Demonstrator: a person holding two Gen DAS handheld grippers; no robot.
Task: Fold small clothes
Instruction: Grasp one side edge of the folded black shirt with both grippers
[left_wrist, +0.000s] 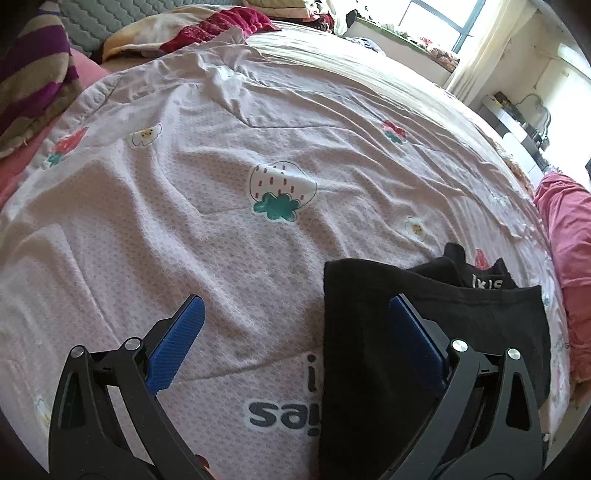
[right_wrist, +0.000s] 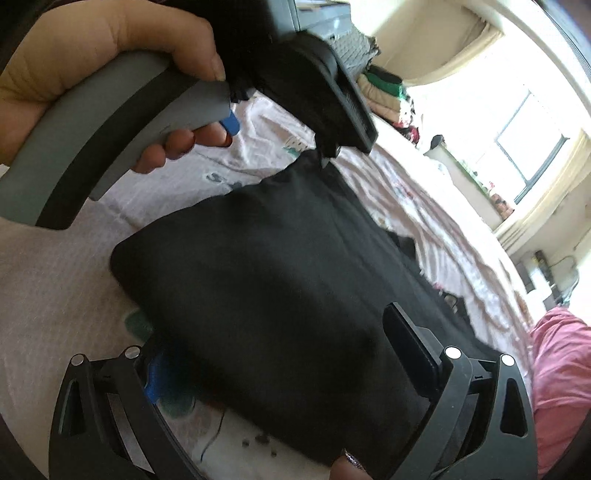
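While your left gripper (left_wrist: 295, 339) hangs over the bed with its blue pads (left_wrist: 177, 339) spread wide, only its right finger overlaps the edge of the black garment (left_wrist: 369, 350); nothing is pinched. That wrist view alone shows white lettering on a fold at the garment's far side, and the pink strawberry-print sheet (left_wrist: 184, 206) stretching out beyond it. Your right gripper (right_wrist: 280, 354) is also wide, its fingers straddling the near part of the black garment (right_wrist: 277, 280), which lies folded on the sheet (right_wrist: 55, 288). Only this view shows your left hand (right_wrist: 92, 55) around the other gripper's grey handle, above the cloth's far edge. Farthest off, stacked clothes (right_wrist: 384, 96) sit beside the window.
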